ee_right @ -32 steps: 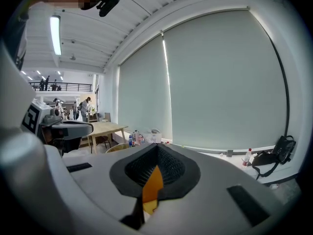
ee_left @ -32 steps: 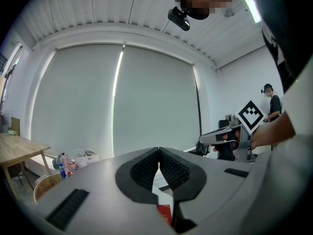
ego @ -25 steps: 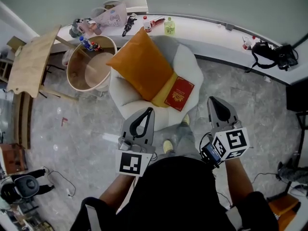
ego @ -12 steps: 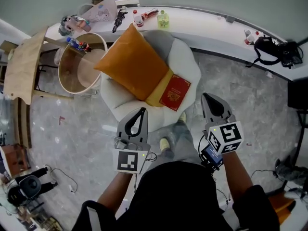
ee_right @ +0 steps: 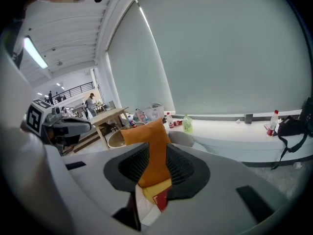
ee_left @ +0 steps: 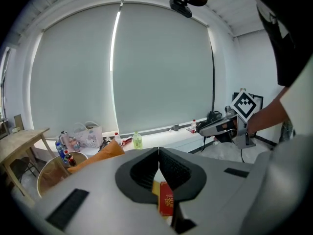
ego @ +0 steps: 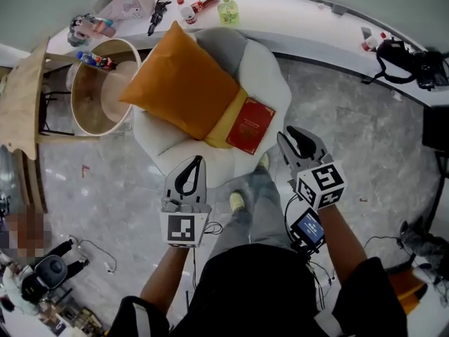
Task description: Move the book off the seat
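Standing over a white padded seat on the grey floor, with a curved white ledge at the far side. On the seat, a big orange cushion across the far left part. Under its right edge, a flat yellow cushion. On that yellow cushion, at the right part of the seat, the red book, lying flat with the cover up, not yet lifted. Long axis from near to far, with the far end leaning a little to the right.

Both grippers near the front edge of the seat, apart from the book. Left gripper with jaws together, tips touching, nothing between them. Right gripper with jaws a little apart, just been opening, and empty; only cushion and book visible far off through the gap.

From the right jaws, book close by, to the far left. From the left jaws, further away, to the far right. Probably a job for the right hand: reach for the near right edge of the book and close over it.
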`<state>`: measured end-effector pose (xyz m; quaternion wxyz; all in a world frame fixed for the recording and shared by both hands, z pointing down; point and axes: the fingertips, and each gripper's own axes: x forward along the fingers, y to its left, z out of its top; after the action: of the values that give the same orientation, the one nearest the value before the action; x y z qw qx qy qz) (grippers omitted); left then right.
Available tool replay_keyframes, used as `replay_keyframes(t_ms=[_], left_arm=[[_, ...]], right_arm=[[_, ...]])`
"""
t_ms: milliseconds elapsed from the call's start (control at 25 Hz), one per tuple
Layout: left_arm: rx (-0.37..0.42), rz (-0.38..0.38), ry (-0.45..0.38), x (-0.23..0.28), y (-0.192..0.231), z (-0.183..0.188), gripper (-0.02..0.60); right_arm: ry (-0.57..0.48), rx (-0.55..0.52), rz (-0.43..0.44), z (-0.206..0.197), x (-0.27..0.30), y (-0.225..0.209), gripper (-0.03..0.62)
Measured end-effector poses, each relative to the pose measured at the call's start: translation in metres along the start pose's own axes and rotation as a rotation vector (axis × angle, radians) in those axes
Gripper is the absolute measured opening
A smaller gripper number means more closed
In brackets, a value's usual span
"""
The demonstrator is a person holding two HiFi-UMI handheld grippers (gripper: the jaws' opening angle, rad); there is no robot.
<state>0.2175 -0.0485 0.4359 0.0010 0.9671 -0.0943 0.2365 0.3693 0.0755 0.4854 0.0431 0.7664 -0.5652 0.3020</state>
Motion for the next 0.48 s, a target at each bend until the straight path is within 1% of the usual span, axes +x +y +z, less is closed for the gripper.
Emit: replay_keyframes(t_ms=[160, 240, 320, 480], left_arm=[[0.006, -0.036, 0.009, 0.024, -0.006, -0.019, 0.014], [-0.001, -0.05, 0.04, 0.033, -0.007, -0.033, 0.014], [-0.006, -0.053, 0.063, 0.045, -0.004, -0.042, 0.014], [-0.006, -0.056, 0.079, 0.067, 0.0, -0.058, 0.014]], right_arm=[[0.034, 0.073, 0.021, -0.03, 0.027, -0.019, 0.122], [0.058, 0.123, 0.035, -0.048, 0.039, -0.027, 0.139], [0.072, 0.159, 0.047, -0.061, 0.054, -0.036, 0.155], [0.112, 0.223, 0.065, -0.092, 0.08, -0.05, 0.178]])
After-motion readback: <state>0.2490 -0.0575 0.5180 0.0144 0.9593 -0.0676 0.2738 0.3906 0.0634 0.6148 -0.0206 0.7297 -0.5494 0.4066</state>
